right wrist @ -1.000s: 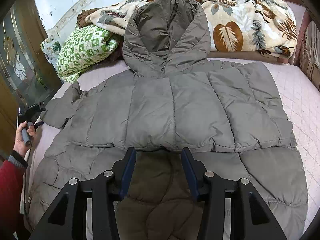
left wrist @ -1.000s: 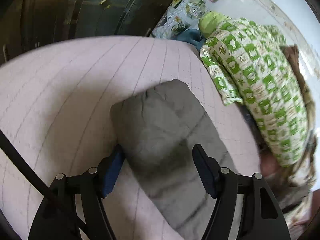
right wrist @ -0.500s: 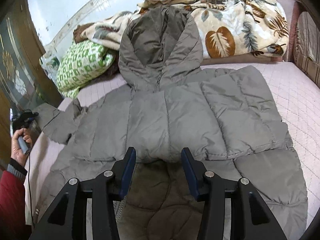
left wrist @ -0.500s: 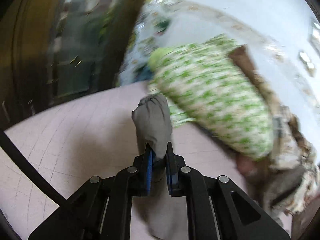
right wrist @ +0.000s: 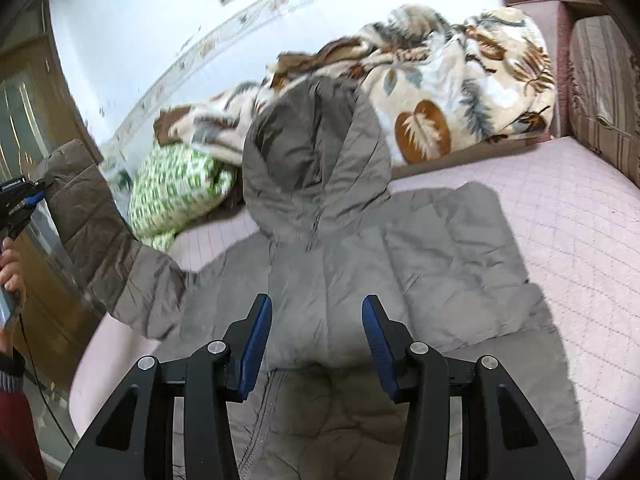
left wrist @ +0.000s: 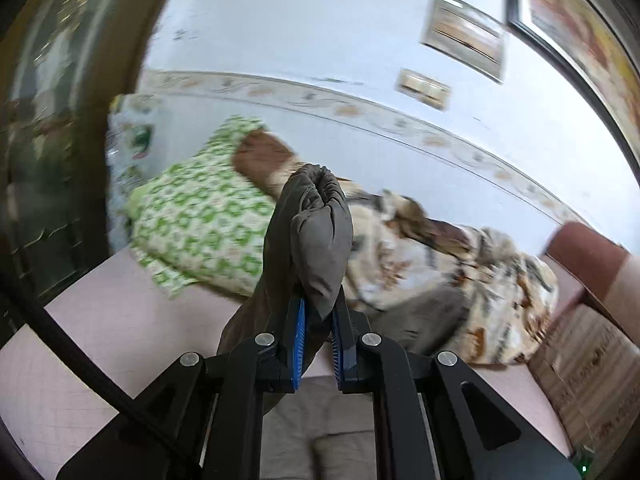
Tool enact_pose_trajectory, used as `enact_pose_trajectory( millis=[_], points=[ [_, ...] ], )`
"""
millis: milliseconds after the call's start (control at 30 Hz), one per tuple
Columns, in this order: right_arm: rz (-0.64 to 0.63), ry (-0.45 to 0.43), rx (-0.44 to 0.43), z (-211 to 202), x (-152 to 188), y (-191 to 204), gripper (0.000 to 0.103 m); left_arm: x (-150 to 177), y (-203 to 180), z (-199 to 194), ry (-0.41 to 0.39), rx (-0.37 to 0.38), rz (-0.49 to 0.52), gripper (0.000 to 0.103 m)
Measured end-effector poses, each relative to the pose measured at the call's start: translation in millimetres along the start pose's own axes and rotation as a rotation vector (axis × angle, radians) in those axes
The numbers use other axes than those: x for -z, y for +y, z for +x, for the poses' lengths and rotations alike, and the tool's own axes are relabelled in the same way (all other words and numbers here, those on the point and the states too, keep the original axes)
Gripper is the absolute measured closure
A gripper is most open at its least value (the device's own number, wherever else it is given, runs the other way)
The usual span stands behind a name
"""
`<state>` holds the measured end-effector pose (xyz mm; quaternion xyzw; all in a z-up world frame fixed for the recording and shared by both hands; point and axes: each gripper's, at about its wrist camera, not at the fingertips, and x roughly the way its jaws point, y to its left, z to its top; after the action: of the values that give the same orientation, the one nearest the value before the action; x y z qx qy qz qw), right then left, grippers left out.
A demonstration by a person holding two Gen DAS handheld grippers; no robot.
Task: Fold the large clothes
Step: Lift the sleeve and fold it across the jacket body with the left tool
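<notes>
Jacket [right wrist: 360, 264], grey and quilted, lies spread front-up on the pink bed [right wrist: 560, 216], its hood [right wrist: 316, 152] toward the leaf-print blanket [right wrist: 460, 92] heaped at the head of the bed. My left tool [left wrist: 318, 332] is clamped on the jacket's sleeve [left wrist: 316, 232]; the cuff stands up past the blue pads [left wrist: 298, 344], bunched and folded over. A second ago this tool stood wide, with the sleeve lying flat on the bed between its fingers; it then shut on the cloth, and the sleeve is now lifted clear of the bed. In the right wrist view the sleeve [right wrist: 104, 240] rises from the jacket's shoulder up to the left tool [right wrist: 24, 200], which my left hand [right wrist: 10, 272] grips at the frame's edge, on the side of the jacket where the green-patterned pillow [right wrist: 176, 188] lies. My right tool [right wrist: 316, 340] hovers above the jacket's lower front, fingers about half apart with nothing between them, as they were a second ago; the zip line [right wrist: 268, 412] runs below its left finger. Compared with the earlier right view, the hood now sits lower in frame and more of the wall [right wrist: 160, 20] behind the blanket shows.
</notes>
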<state>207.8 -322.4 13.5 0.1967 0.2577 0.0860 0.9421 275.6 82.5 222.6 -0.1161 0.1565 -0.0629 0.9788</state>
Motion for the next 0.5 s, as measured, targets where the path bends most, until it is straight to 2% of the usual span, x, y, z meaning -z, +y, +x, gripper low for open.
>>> enact_pose_trajectory(
  millis=[133, 233, 433, 500],
  points=[
    [0.044, -0.051, -0.004, -18.4, -8.4, -14.5, 0.052, 9.9, -56.2, 2.6, 0.030, 0.046, 0.059, 0.092],
    [0.081, -0.080, -0.003, -30.2, -13.6, -28.1, 0.052, 29.0, -93.9, 11.3, 0.070, 0.083, 0.096, 0.092],
    [0.145, -0.121, 0.007, -46.7, -20.5, -50.6, 0.052, 97.8, -164.3, 46.4, 0.208, 0.158, 0.167, 0.092],
    [0.158, -0.132, 0.016, -50.7, -22.7, -56.9, 0.052, 124.0, -174.3, 60.7, 0.259, 0.166, 0.182, 0.092]
  ],
)
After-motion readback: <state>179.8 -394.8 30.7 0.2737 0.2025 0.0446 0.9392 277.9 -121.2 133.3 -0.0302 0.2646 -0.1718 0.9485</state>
